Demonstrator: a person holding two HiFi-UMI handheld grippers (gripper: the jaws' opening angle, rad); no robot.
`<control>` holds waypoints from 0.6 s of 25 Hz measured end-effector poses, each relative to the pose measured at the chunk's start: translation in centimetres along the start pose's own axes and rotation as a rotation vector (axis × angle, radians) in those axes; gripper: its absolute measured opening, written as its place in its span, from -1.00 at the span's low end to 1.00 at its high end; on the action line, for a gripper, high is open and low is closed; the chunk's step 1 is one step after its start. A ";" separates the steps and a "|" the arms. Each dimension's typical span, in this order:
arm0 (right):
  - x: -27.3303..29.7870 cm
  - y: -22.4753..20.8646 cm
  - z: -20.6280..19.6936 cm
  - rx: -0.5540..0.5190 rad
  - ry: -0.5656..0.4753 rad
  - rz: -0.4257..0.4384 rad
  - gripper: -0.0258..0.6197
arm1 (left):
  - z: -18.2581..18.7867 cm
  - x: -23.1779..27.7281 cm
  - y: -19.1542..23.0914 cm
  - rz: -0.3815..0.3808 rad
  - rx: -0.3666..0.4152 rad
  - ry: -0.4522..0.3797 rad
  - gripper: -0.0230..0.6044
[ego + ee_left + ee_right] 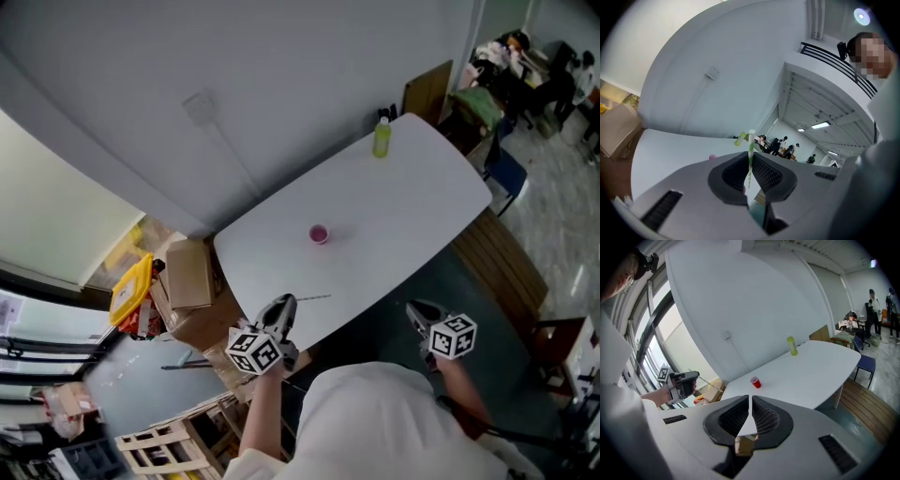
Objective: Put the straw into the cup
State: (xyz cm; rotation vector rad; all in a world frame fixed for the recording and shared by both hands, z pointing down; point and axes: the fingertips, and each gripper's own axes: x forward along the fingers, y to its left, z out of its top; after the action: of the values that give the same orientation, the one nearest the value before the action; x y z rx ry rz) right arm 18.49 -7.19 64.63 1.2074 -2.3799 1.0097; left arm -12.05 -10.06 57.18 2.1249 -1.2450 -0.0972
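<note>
A small red cup point(319, 233) stands upright near the middle of the white table point(412, 216). My left gripper point(284, 304) hovers at the table's near edge, shut on a thin green-and-white striped straw point(750, 152). The straw sticks up between the jaws in the left gripper view and shows as a thin line point(314, 298) over the table edge in the head view. The right gripper view shows the cup point(755, 382), with the left gripper point(691, 379) well to its left. My right gripper point(420, 311) is off the table's near right side, shut with nothing in it.
A green bottle point(382, 138) stands at the table's far end. Cardboard boxes point(189, 277) and a yellow container point(131, 291) lie on the floor left of the table. A wooden bench point(502, 262) and a blue chair point(504, 173) are to the right. People sit in the far background.
</note>
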 end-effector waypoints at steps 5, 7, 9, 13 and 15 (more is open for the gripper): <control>1.9 0.1 1.2 -0.007 0.014 -0.038 -0.79 | 1.6 2.0 2.0 -0.027 0.009 0.014 -0.85; 2.6 0.5 1.6 -0.007 0.016 -0.048 -0.79 | 2.1 2.7 2.7 -0.034 0.022 0.018 -0.85; 3.3 0.9 2.0 -0.007 0.017 -0.058 -0.79 | 2.8 3.3 3.4 -0.042 0.033 0.023 -0.85; 4.7 1.8 2.4 -0.005 0.028 -0.074 -0.78 | 3.9 4.6 4.5 -0.066 0.061 0.040 -0.85; 5.3 2.1 2.5 -0.005 0.030 -0.078 -0.79 | 4.1 5.4 4.9 -0.078 0.075 0.052 -0.85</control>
State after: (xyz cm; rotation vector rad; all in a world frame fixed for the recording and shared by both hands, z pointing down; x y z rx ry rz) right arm 13.71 -11.24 64.66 1.2632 -2.2927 0.9894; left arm -14.39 -18.03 58.15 2.2263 -1.1527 -0.0290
